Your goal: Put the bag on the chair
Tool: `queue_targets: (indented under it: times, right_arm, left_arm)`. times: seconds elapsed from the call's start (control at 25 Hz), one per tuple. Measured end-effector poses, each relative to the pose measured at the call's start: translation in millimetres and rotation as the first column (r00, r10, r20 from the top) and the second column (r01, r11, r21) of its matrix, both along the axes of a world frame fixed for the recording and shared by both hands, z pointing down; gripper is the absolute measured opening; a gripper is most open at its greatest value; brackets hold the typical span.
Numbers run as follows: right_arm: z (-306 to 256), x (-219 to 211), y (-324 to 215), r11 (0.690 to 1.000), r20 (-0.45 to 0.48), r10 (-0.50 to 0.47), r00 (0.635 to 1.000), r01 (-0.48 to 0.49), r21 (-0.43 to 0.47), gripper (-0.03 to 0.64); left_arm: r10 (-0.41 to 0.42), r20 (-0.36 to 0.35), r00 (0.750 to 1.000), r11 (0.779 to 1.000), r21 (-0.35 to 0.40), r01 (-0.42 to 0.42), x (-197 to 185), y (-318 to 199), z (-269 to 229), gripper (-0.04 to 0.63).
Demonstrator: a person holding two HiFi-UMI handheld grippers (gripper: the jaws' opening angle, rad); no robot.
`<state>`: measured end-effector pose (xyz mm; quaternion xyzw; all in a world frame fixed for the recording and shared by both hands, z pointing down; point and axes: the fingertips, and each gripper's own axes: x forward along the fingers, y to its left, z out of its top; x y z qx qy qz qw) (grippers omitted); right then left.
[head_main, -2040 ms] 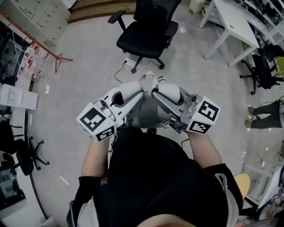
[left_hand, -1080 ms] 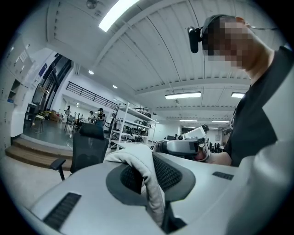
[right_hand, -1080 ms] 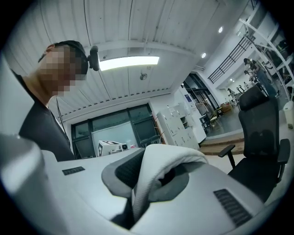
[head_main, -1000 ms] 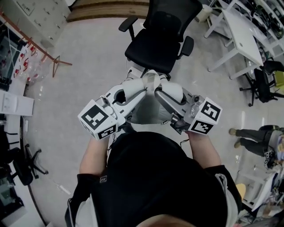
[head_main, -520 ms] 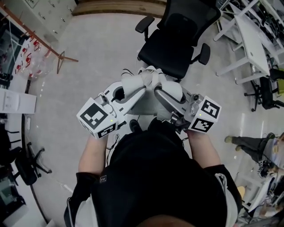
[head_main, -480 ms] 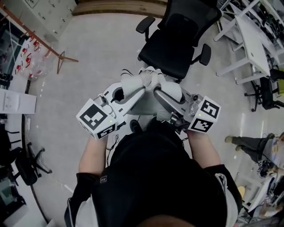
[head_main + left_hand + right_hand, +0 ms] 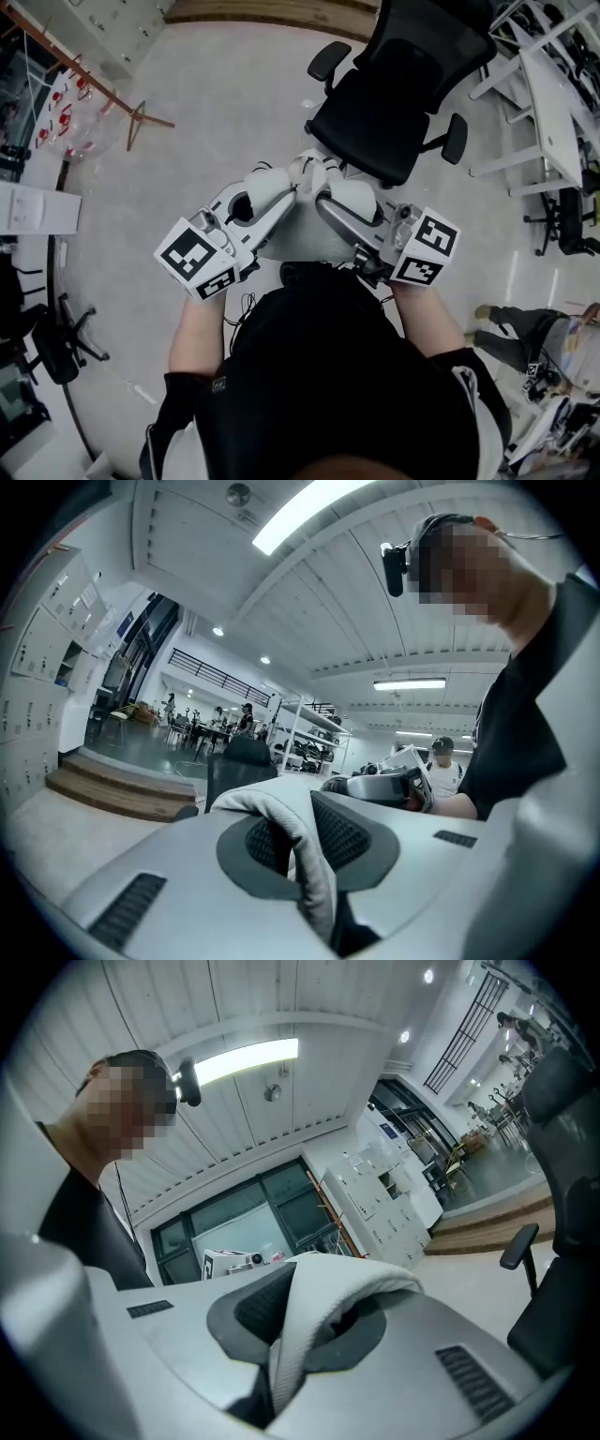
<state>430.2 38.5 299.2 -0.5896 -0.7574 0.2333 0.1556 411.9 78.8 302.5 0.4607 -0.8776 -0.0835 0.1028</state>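
Your left gripper (image 7: 298, 180) & right gripper (image 7: 322, 190) meet almost tip to tip out in front of you, marker cubes back by your wrists. Both sets of jaws are nearly closed, each clamped on fabric. In the left gripper view a padded pale grey bag handle (image 7: 300, 855) comes up between the pads & curls over to the left. In the right gripper view a second handle (image 7: 314, 1302) rises between the pads & arches over to the right. The bag (image 7: 298, 232) itself, light grey, hangs under the two grippers btwn your forearms, just in front of your torso, so it's not on the seat yet. The black office chair (image 7: 367, 120) stands right ahead of the gripper tips, up & to the right in the head view, backrest on the far side, an armrest on each side. Its near seat edge is close to the bag handles; whether they touch can't be told. Around you: grey floor (image 7: 225, 103), a white desk (image 7: 553, 98) at right, a wooden step (image 7: 272, 11) along the top, another person (image 7: 520, 328) at lower right, well apart from you
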Motion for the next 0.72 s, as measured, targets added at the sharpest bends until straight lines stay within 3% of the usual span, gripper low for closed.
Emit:
queue_targets:
  times: [0.28,0.52,0.72]
  right_arm:
    - [7,-88,5,1.0,0.019,0.013,1.0,-0.012,-0.02,0.041]
    - [-12,-130,-5,1.0,0.103,-0.011,0.995,0.014,-0.025,0.041]
    - [-21,-174,-11,0.997,0.121,0.074,0.99,-0.07,-0.034,0.041]
  left_arm:
    - [0.04,-0.04,0.998,0.999,-0.032,-0.042,-85,0,10,0.049]
    - [0.118,0.001,0.993,0.991,-0.056,-0.118,-139,-14,-7,0.049]
    - [0.186,0.032,0.982,0.981,-0.056,-0.184,-186,-19,-16,0.049]
